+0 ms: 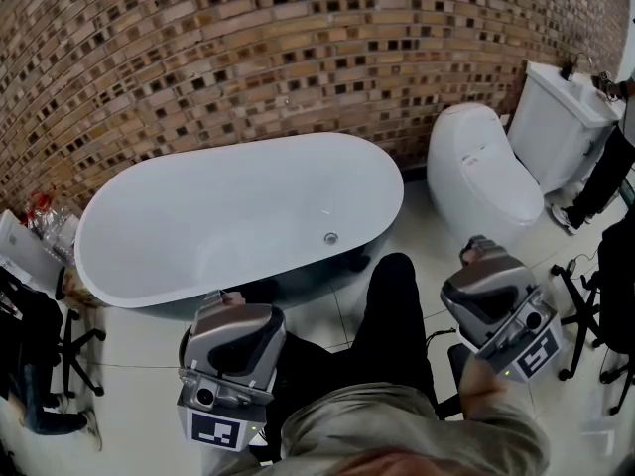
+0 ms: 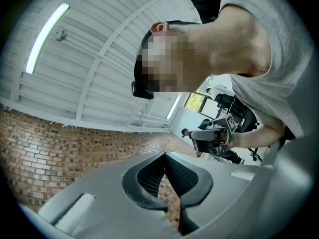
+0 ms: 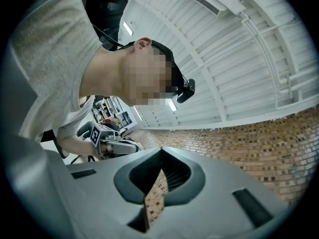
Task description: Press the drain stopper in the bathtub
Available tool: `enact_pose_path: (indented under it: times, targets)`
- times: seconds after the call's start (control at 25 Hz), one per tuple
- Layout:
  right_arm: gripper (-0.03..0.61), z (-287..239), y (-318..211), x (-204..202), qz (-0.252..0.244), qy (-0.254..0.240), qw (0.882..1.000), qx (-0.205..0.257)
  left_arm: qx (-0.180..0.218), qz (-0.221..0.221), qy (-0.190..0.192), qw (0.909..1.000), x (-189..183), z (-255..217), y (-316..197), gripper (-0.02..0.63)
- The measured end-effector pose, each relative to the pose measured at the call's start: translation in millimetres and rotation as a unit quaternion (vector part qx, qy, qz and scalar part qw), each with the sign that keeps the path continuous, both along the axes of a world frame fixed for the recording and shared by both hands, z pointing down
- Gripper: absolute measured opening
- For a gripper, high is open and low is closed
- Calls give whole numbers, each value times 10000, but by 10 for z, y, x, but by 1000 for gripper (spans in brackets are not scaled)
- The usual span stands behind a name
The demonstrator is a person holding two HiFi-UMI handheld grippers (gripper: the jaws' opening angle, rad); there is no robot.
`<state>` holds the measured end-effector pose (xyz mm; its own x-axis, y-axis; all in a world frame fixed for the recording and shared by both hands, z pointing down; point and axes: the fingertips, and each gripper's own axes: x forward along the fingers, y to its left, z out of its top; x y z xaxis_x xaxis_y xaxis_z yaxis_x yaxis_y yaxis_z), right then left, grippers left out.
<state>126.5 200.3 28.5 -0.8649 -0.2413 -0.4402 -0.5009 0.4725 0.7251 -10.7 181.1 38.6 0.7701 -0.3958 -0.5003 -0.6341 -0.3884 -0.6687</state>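
Note:
A white oval bathtub (image 1: 179,226) stands against the brick wall, with the small round metal drain stopper (image 1: 330,238) on its floor near the right end. My left gripper (image 1: 230,310) is low at the left, outside the tub's near rim. My right gripper (image 1: 483,258) is at the right, over the floor tiles beside the toilet. Both point up toward the person's head and ceiling, away from the tub. In the left gripper view the left gripper (image 2: 165,154) is shut on nothing, and the right gripper (image 2: 215,136) shows beyond. The right gripper (image 3: 160,149) is shut and empty too.
A white toilet (image 1: 484,172) and a second white cistern (image 1: 561,122) stand right of the tub. The brick wall (image 1: 248,48) runs behind. Plastic bags (image 1: 52,218) and black stand legs (image 1: 69,350) are at the left. More black stands (image 1: 585,315) are at the right. The person's black trouser leg (image 1: 395,315) lies between the grippers.

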Motion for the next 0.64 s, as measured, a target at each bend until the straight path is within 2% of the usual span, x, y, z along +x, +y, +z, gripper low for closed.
enact_pose_path:
  times: [0.64]
  targets:
    - [0, 25, -16, -63, 46, 62, 10000, 28, 40, -31, -89, 9999, 4, 35, -4, 9]
